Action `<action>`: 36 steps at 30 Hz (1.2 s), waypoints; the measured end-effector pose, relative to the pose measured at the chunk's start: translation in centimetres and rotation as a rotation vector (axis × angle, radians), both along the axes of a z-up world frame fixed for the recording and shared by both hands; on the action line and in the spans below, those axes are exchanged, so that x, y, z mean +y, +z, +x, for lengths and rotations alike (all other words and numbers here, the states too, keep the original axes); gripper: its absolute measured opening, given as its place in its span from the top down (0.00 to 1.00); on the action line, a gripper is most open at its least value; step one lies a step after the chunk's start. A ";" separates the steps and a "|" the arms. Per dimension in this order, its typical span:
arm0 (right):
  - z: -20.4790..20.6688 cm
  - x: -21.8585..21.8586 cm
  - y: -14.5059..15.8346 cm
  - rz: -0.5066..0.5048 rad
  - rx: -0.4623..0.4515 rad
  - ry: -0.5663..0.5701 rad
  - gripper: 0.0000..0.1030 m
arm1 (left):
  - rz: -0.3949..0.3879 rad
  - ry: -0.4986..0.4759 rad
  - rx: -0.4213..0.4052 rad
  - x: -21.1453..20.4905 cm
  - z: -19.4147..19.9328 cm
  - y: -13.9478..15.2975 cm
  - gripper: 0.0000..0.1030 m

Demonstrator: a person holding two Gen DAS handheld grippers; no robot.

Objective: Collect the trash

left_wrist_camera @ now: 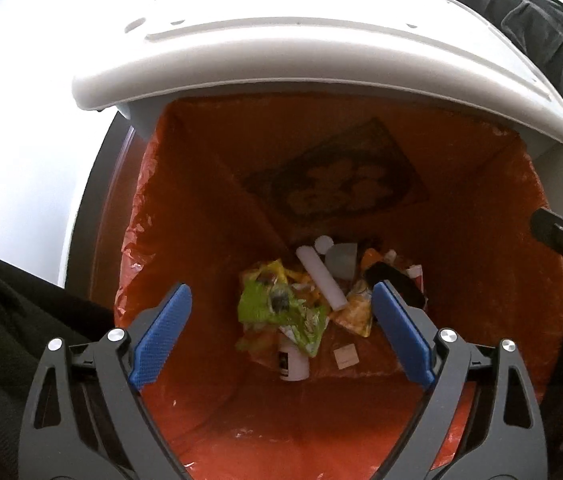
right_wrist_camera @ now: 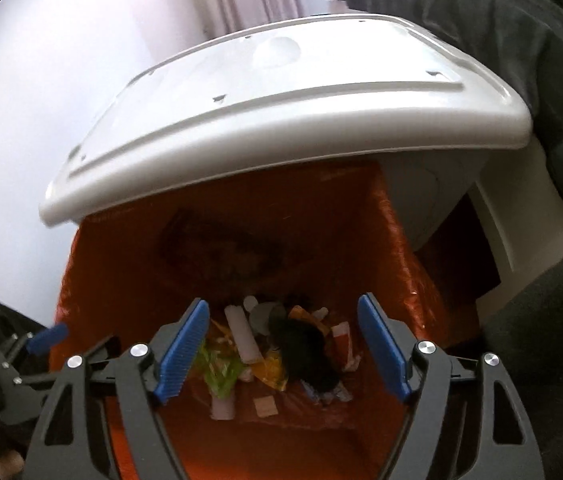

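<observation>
Both grippers hover over an open trash bin lined with an orange bag, also seen in the right wrist view. At the bottom lies trash: a green wrapper, a white tube, a yellow packet, a white bottle and a black item. My left gripper is open and empty. My right gripper is open and empty. The left gripper's blue pad shows at the left edge of the right wrist view.
The bin's white lid stands raised behind the opening, also in the right wrist view. A dark cloth lies at the upper right. A white wall is at the left. My dark sleeve is at the left.
</observation>
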State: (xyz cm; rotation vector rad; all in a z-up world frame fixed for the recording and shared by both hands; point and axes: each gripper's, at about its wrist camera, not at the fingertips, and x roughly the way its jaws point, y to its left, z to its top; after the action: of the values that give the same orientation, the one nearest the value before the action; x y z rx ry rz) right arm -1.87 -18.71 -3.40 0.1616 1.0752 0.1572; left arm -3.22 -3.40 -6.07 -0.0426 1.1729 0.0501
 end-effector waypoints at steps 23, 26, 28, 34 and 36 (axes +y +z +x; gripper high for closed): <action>-0.7 1.4 1.7 -0.196 -0.175 -0.042 0.05 | -0.091 0.041 -0.112 1.4 0.6 2.0 0.12; -0.7 1.5 1.8 -0.197 -0.184 -0.043 0.05 | -0.046 0.030 -0.118 0.8 0.7 2.1 0.12; -0.8 1.5 1.8 -0.197 -0.185 -0.043 0.05 | -0.032 0.027 -0.128 0.6 0.8 2.1 0.12; -0.8 1.1 1.8 -0.186 -0.186 -0.060 0.05 | -0.060 0.046 -0.139 1.1 0.7 2.3 0.12; -0.8 1.1 1.9 -0.187 -0.184 -0.062 0.05 | -0.064 0.051 -0.133 1.2 0.7 2.2 0.12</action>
State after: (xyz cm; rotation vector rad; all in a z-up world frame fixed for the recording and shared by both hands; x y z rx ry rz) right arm -2.64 -17.58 -1.54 0.0118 0.8946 0.0150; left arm -2.49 -2.18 -3.91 -0.1306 1.0401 0.0534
